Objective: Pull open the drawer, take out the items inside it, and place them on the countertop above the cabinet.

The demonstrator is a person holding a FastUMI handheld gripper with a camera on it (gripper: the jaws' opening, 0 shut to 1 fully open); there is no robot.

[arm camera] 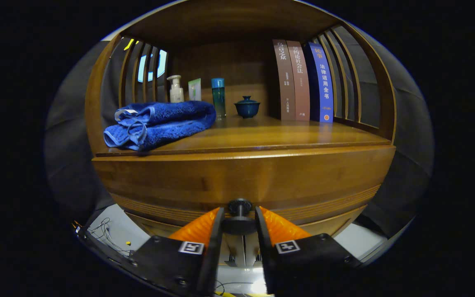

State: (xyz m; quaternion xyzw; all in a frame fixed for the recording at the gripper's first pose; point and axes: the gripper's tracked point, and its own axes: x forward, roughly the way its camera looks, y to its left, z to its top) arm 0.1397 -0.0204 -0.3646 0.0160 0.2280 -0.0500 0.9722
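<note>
Countertop point(262, 138) of a wooden cabinet, seen from low in front. From the left it holds a folded blue towel point(159, 123), and behind that a pump bottle point(175, 88), a small card point(195, 89) and a tall teal bottle point(218, 97). A lidded dark bowl point(247, 107) sits mid-shelf, with three upright books point(303, 80) to the right. Below, the drawer point(245, 181) front looks closed. The gripper point(239, 216) is clenched around the drawer's dark knob point(239, 206), one finger on each side.
</note>
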